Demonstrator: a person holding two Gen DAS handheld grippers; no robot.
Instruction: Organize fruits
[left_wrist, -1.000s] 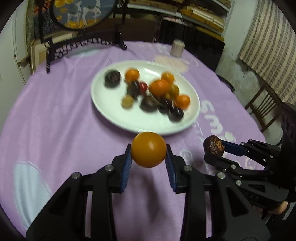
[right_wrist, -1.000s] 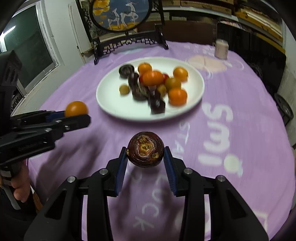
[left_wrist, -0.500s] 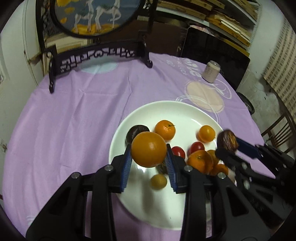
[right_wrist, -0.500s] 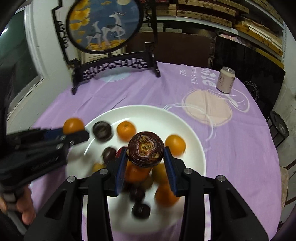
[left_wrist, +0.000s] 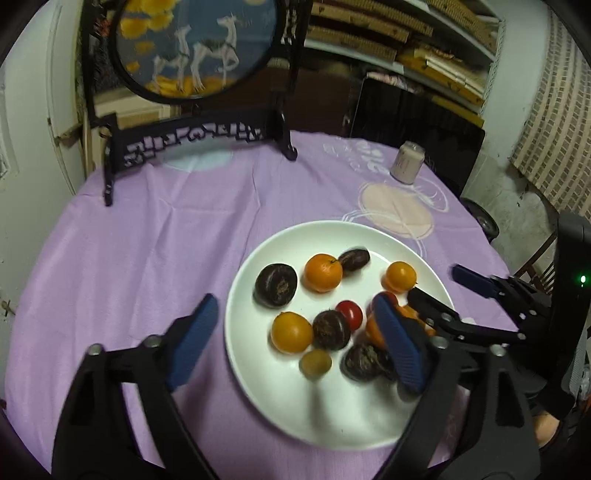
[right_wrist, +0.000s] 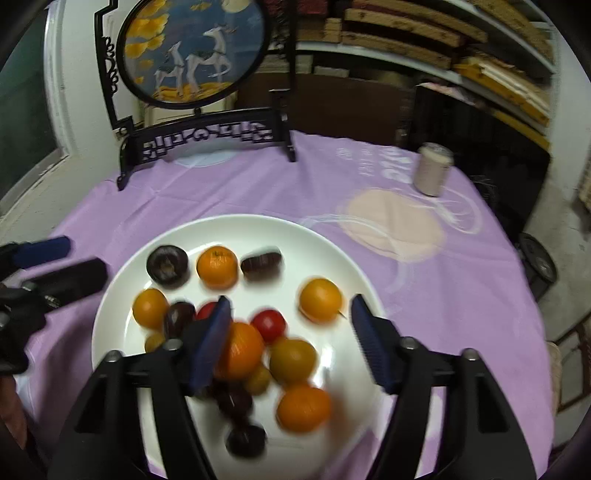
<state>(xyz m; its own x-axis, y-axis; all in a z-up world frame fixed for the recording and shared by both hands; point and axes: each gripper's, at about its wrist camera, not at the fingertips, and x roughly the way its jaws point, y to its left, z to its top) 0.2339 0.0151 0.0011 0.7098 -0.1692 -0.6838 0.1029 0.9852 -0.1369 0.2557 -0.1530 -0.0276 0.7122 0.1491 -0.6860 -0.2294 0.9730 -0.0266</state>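
A: Where are the fruits now?

B: All on the white plate (left_wrist: 258, 391), which sits on the purple tablecloth (left_wrist: 147, 240). I see oranges (left_wrist: 323, 272), dark passion fruits (left_wrist: 275, 284), red cherry tomatoes (left_wrist: 350, 314) and a small yellow-green fruit (left_wrist: 315, 363). They lie loose, several touching, mostly in the middle and the right half of the plate.

A: And the claws?

B: The left gripper (left_wrist: 295, 341) has its fingers wide apart and holds nothing; it hangs over the near part of the plate. The right gripper (right_wrist: 290, 339) is also spread apart and empty, over the near pile of fruit.

A: What could go wrong from here?

B: I think the round fruits roll easily. A finger that comes down into the pile may push an orange (right_wrist: 303, 406) toward the near rim and off the plate. The two grippers are also close to each other, so they could knock together.

A: Does any fruit point somewhere?

B: Most are round, with no long axis. One dark fruit (left_wrist: 354, 259) at the far side looks oval, its long axis running left to right, slightly tilted. It is blurred, so I am not sure.

A: Other things?

B: A can (right_wrist: 432, 170) far right and a decorative screen (right_wrist: 195, 51) at the far edge.
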